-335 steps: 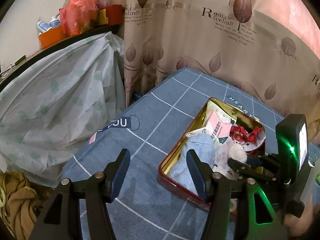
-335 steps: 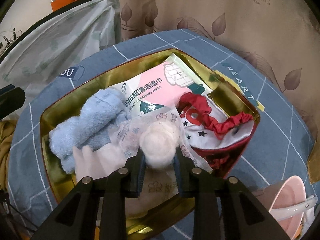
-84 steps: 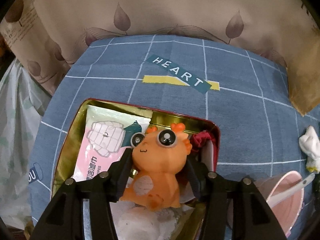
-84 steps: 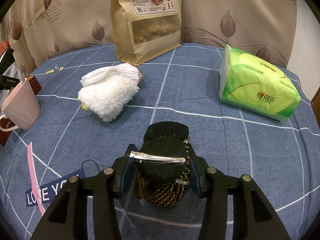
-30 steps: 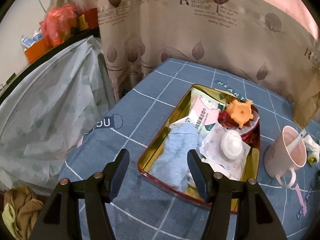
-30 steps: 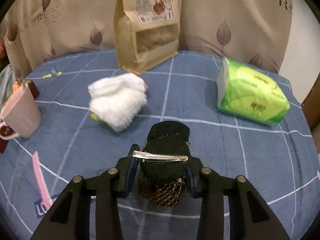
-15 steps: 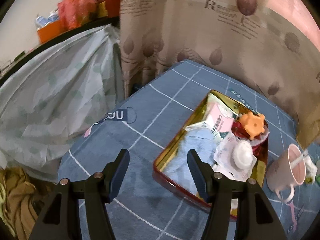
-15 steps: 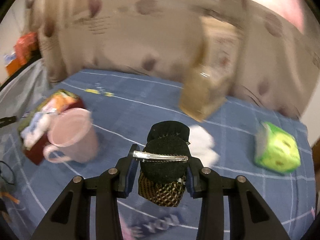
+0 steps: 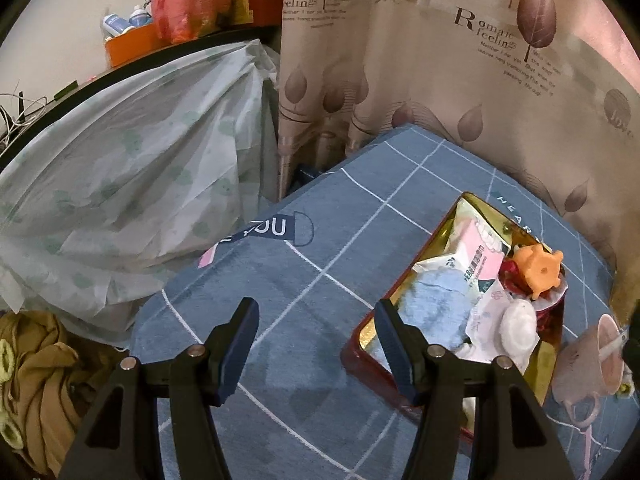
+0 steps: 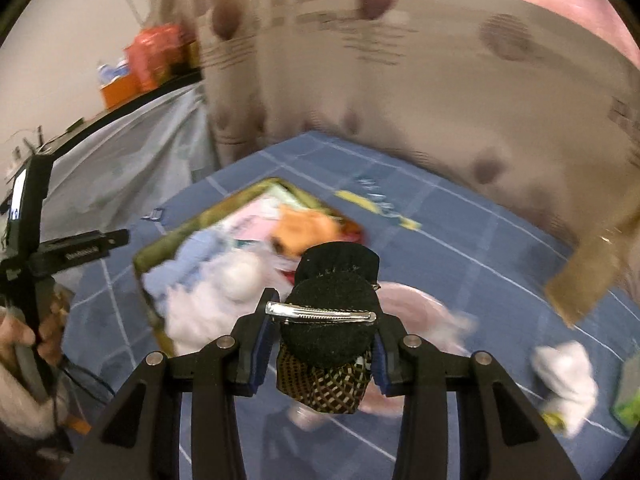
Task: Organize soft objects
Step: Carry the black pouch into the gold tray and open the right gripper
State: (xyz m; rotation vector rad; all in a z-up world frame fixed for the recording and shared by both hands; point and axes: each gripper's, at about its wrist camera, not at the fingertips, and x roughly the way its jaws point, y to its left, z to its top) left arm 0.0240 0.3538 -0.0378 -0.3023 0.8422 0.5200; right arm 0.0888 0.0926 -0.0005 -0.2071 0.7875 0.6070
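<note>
Right wrist view, blurred: the right gripper (image 10: 322, 320) has its jaws closed on a black hair clip (image 10: 328, 316) with a silver metal bar and checked fabric below, held above the blue checked table (image 10: 460, 240). Behind it sits the gold tin (image 9: 368, 344) near the table's far left corner, holding a blue towel (image 9: 432, 304), a pink wipes pack (image 9: 480, 260) and an orange toy (image 9: 538, 272). A pink cup (image 9: 588, 364) stands just beside the tin. The left gripper (image 9: 316, 320) hovers over bare cloth, jaws wide and empty.
</note>
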